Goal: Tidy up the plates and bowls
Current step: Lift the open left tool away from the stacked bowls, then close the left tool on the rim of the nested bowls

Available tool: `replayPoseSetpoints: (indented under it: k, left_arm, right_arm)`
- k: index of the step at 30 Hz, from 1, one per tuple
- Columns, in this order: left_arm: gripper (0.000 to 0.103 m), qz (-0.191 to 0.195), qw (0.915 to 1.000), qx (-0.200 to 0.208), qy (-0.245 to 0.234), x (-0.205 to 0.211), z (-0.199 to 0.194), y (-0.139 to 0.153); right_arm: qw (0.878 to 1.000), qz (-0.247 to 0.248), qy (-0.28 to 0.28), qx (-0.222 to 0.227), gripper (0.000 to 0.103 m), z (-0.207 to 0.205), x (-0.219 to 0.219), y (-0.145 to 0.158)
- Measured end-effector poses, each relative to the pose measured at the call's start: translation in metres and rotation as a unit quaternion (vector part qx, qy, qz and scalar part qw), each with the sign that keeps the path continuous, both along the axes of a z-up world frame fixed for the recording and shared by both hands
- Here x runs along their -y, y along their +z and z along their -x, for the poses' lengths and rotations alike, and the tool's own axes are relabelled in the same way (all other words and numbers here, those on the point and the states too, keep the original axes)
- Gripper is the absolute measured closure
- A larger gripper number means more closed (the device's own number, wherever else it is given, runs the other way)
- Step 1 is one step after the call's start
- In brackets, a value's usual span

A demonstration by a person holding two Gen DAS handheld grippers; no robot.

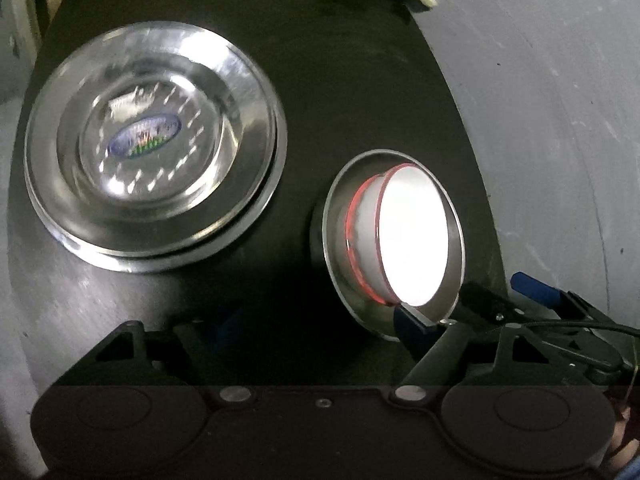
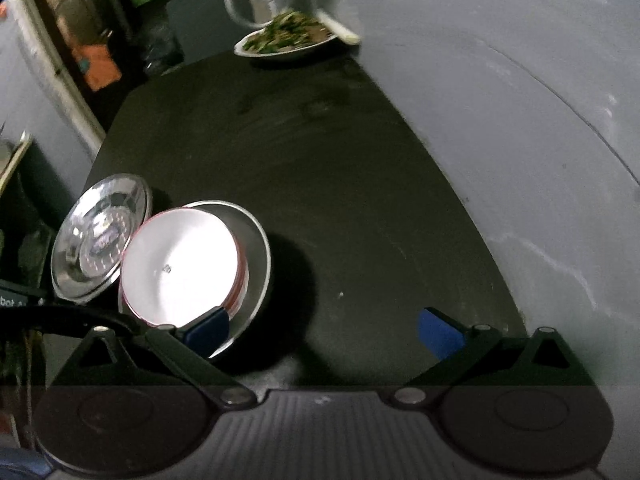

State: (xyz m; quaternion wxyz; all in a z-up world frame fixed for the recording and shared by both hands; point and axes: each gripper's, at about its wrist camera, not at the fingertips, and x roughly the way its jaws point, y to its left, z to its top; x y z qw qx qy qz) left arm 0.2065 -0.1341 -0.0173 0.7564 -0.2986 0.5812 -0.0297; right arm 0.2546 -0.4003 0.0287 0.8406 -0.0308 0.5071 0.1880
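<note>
R gripper point(image 2: 324, 330) hung released w/ one finger point(image 2: 208, 328) inside the steel bowl point(image 2: 260, 248) holding a tilted white bowl point(image 2: 180, 264). L gripper's state couldn't be told; stacked steel plates point(image 1: 156, 144) sat nearby

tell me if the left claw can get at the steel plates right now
Probably yes. The left claw is open and holds nothing, and the steel plates lie just ahead on the counter, with only bare surface between. The white bowl sits off to the side.

Two stacked steel plates point(image 1: 156, 140), one steel bowl point(image 1: 340, 216), one white bowl point(image 1: 412, 236), one food dish point(image 2: 286, 42).
</note>
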Motion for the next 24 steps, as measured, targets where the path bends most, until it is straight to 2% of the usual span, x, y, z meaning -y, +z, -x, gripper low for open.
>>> replayPoseSetpoints:
  k: [2,5,10,13,15,20,22,24]
  left_arm:
    - [0.027,0.011,0.9999,-0.002,0.013,-0.001,0.003,-0.003]
    - [0.037,0.020,0.9995,-0.001,0.023,0.001,0.006,-0.005]
    - [0.063,0.041,0.9980,-0.002,0.048,0.003,0.006,-0.007]
    - [0.068,0.051,0.9968,0.000,0.062,0.002,0.008,-0.006]
    - [0.069,0.056,0.9960,0.000,0.069,-0.001,0.008,-0.006]
    - [0.075,0.068,0.9947,0.003,0.077,-0.006,0.010,-0.005]
    - [0.079,0.071,0.9944,0.006,0.078,-0.007,0.010,-0.005]
    - [0.080,0.075,0.9940,0.007,0.080,-0.009,0.009,-0.005]
  right_arm:
    - [1.000,0.015,0.019,0.000,0.000,-0.006,-0.004,0.000]
    - [0.998,0.037,0.044,-0.002,0.000,-0.015,-0.010,-0.001]
    - [0.996,0.048,0.074,-0.009,0.002,-0.027,-0.018,-0.006]
    - [0.995,0.051,0.086,-0.011,0.008,-0.033,-0.024,-0.008]
    - [0.994,0.053,0.092,-0.007,0.015,-0.037,-0.029,-0.010]
    - [0.994,0.037,0.102,-0.013,0.025,-0.049,-0.033,-0.018]
    - [0.994,0.019,0.108,-0.020,0.035,-0.053,-0.033,-0.021]
    - [0.993,-0.008,0.114,-0.028,0.055,-0.055,-0.034,-0.024]
